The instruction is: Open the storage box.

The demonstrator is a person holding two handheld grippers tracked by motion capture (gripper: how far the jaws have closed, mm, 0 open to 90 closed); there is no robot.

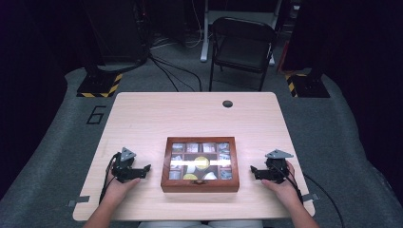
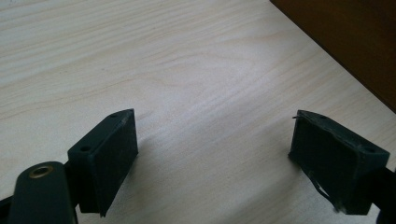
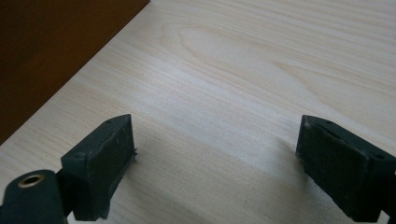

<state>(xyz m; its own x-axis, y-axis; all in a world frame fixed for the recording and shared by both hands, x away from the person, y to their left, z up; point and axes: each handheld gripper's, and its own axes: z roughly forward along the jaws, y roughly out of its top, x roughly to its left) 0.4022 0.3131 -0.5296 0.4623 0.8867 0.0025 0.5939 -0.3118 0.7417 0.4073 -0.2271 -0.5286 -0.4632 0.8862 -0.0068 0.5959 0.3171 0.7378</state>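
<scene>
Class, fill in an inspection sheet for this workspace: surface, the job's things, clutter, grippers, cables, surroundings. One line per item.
Surface: light wooden table, bare apart from a dark round hole near its far edge.
Job's things: brown wooden box with a glass lid, closed, compartments with packets visible inside, near the front edge.
Clutter: nothing seen.
Grippers: left gripper left of the box, right gripper right of it; both open, fingers holding nothing, apart from the box.
Cables: one trails from each gripper; more lie on the floor beyond.
Surroundings: grey floor, black folding chair, yellow-and-black striped stand bases.
</scene>
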